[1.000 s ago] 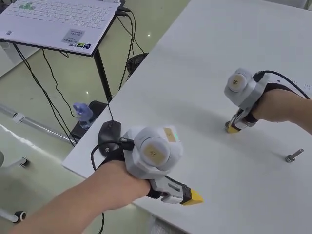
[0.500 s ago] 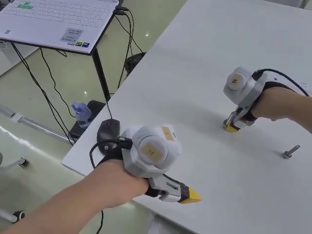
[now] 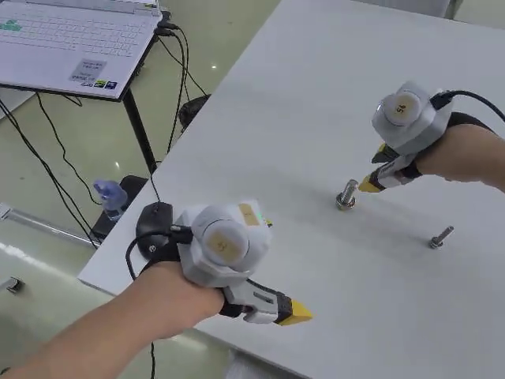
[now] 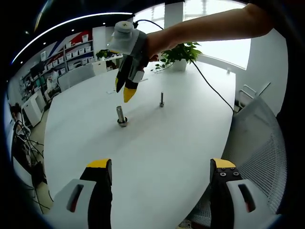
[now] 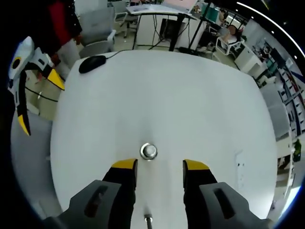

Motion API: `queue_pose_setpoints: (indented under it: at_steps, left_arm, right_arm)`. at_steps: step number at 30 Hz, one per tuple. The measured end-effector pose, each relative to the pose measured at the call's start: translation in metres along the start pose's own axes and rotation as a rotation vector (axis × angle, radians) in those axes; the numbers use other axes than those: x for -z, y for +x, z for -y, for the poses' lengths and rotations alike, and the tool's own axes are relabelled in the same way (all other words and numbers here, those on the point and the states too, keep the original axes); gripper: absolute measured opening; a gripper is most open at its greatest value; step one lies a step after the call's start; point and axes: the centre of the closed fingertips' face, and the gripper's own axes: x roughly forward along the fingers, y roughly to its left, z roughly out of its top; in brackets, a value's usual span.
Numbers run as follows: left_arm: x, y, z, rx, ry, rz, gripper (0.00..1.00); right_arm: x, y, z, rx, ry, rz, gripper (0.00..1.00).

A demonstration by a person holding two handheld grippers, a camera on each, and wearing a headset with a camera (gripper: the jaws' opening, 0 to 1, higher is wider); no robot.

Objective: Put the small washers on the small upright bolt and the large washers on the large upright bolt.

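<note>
R gripper (image 5: 160,165): jaws spread, empty, tips just beside the large bolt (image 5: 148,151), upright on the table (image 3: 316,95). Small bolt (image 3: 440,237) stands nearby. L gripper (image 4: 161,163): jaws wide apart, empty. Risk: a jaw tip clips the freestanding large bolt & topples it.

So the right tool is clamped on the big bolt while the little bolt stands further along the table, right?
Not quite. The right tool is not clamped on the big bolt: it hangs above it with its jaws open and clear of it, as the left gripper view shows. The little bolt does stand further along the table.
</note>
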Motion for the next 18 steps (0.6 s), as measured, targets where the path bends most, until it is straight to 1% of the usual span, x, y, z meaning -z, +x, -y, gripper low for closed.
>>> queue_pose_setpoints:
  at_steps: [1, 2, 3, 5, 6, 7, 8, 9, 10, 11, 12, 13, 14, 17, 18]
  left_arm:
    - [0.000, 0.000, 0.000, -0.001, 0.002, -0.001, 0.85]
    - [0.000, 0.000, 0.000, -0.002, 0.002, -0.001, 0.85]
    - [0.000, 0.000, 0.000, -0.001, 0.001, 0.003, 0.85]
    - [-0.001, 0.000, 0.001, 0.001, -0.007, 0.009, 0.85]
    - [-0.001, 0.000, 0.001, 0.000, -0.007, 0.010, 0.86]
    - [-0.001, 0.000, 0.001, 0.000, -0.006, 0.012, 0.86]
    - [-0.002, 0.000, 0.001, 0.000, -0.005, 0.016, 0.86]
    - [-0.003, 0.000, 0.001, -0.001, -0.005, 0.019, 0.86]
    - [-0.004, 0.000, 0.001, -0.002, -0.005, 0.021, 0.87]
    - [-0.005, -0.001, 0.002, -0.002, -0.004, 0.025, 0.87]
    - [-0.006, -0.001, 0.002, -0.001, -0.004, 0.028, 0.87]
    - [-0.007, 0.000, 0.002, -0.001, -0.004, 0.028, 0.87]
    - [-0.007, 0.000, 0.002, -0.001, -0.002, 0.029, 0.87]
    - [-0.009, 0.001, 0.005, 0.002, 0.001, 0.029, 0.87]
    - [-0.009, 0.002, 0.005, 0.001, 0.003, 0.029, 0.86]
  right_arm:
    - [0.004, -0.011, 0.000, 0.009, 0.006, 0.017, 0.41]
    - [0.007, -0.018, 0.000, 0.017, 0.005, 0.029, 0.41]
    - [0.012, -0.028, 0.001, 0.034, 0.016, 0.046, 0.42]
    - [0.018, -0.041, 0.001, 0.054, 0.042, 0.076, 0.43]
    - [0.025, -0.045, 0.012, 0.086, 0.069, 0.092, 0.42]
    - [0.029, -0.051, 0.014, 0.096, 0.081, 0.104, 0.42]
    - [0.036, -0.059, 0.010, 0.090, 0.101, 0.120, 0.43]
    - [0.040, -0.064, 0.009, 0.095, 0.117, 0.132, 0.44]
    - [0.043, -0.072, 0.007, 0.105, 0.126, 0.148, 0.44]
    - [0.043, -0.075, 0.006, 0.108, 0.128, 0.156, 0.44]
    - [0.049, -0.087, 0.002, 0.124, 0.132, 0.179, 0.45]
    - [0.053, -0.092, 0.000, 0.130, 0.137, 0.185, 0.46]
    - [0.056, -0.101, -0.003, 0.145, 0.139, 0.207, 0.47]
    - [0.067, -0.118, -0.007, 0.175, 0.203, 0.251, 0.49]
    - [0.072, -0.122, -0.008, 0.185, 0.224, 0.250, 0.49]
